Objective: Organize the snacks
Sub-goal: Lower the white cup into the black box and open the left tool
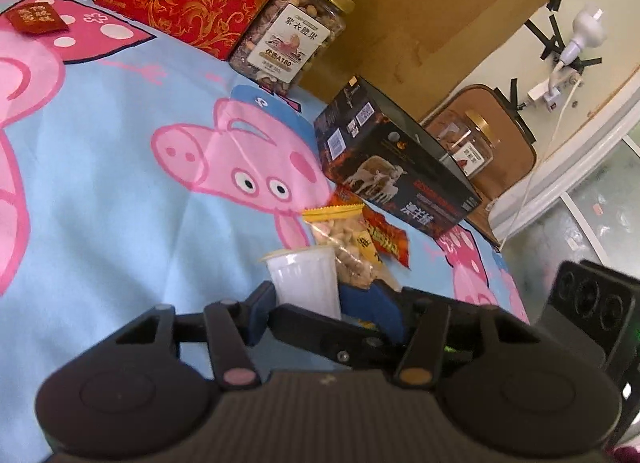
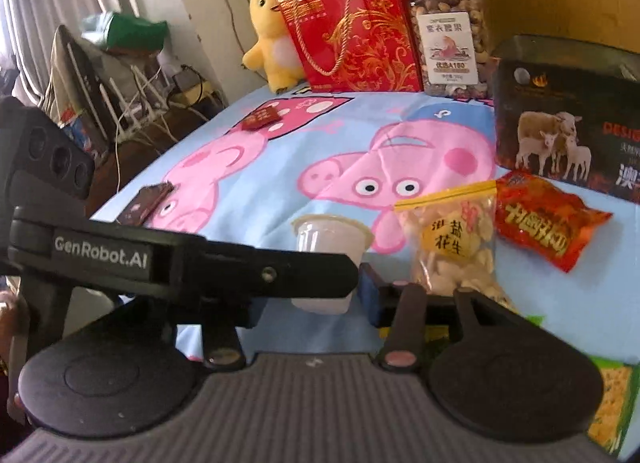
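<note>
Your left gripper (image 1: 308,303) has the little white cup (image 1: 306,283) between its fingers, but you can't tell if the pads are squeezing it. The cup stands upright on the bed sheet (image 1: 100,191), most likely so nothing tips out; its top looks sealed, so what is inside stays hidden.

Your right gripper (image 2: 316,303) is close by, and the left one crosses in front of it. One blue pad (image 2: 370,295) sits just beside the cup. The other finger is hidden, so you can't tell how it stands.

The clear peanut bag (image 2: 452,239) with the yellow zip lies touching the red snack packet (image 2: 548,219).

At the back stand the nut jar (image 2: 450,35), full of nuts, the red gift box (image 2: 352,27) and the black box (image 2: 568,119) with sheep on it.
</note>
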Demonstrator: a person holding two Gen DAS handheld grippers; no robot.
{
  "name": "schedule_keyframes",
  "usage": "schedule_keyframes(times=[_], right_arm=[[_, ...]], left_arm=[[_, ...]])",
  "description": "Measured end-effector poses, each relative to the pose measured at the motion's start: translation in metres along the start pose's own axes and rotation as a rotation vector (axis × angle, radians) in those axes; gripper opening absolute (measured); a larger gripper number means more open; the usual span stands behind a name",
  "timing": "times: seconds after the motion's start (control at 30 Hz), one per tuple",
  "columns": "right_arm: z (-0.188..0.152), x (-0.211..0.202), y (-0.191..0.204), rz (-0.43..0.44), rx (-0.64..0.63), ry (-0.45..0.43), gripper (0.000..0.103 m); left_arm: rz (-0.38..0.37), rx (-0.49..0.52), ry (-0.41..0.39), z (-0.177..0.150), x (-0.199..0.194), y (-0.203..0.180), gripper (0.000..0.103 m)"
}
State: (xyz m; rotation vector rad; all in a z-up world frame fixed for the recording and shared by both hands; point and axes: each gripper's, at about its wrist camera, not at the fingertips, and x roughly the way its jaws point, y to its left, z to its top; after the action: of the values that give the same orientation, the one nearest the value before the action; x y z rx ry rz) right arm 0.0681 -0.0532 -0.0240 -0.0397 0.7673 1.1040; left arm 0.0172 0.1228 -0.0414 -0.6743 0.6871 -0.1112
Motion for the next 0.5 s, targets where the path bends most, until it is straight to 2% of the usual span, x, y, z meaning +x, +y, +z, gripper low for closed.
schedule_keyframes(times=[0.03,0.07,0.23,0.37,0.5], right_arm=[[0.000,-0.002,0.002,-0.016,-0.015,-0.008,0.038],[0.000,-0.005,0.004,-0.033,-0.033,-0.017,0.037],[0.009,-0.037,-0.005,-0.062,-0.045,-0.135,0.037],[0.025,-0.063,-0.026,-0.154,-0.072,-0.245,0.037],[0.048,-0.087,-0.069,-0.274,-0.047,-0.320,0.037]], left_arm=[[0.003,0.008,-0.005,0.001,-0.001,-0.003,0.051],[-0.007,0.017,-0.007,0.003,-0.002,-0.007,0.051],[-0.062,0.114,-0.039,0.025,0.001,-0.046,0.051],[-0.098,0.204,-0.049,0.053,0.033,-0.094,0.051],[-0.135,0.273,-0.036,0.084,0.087,-0.145,0.051]])
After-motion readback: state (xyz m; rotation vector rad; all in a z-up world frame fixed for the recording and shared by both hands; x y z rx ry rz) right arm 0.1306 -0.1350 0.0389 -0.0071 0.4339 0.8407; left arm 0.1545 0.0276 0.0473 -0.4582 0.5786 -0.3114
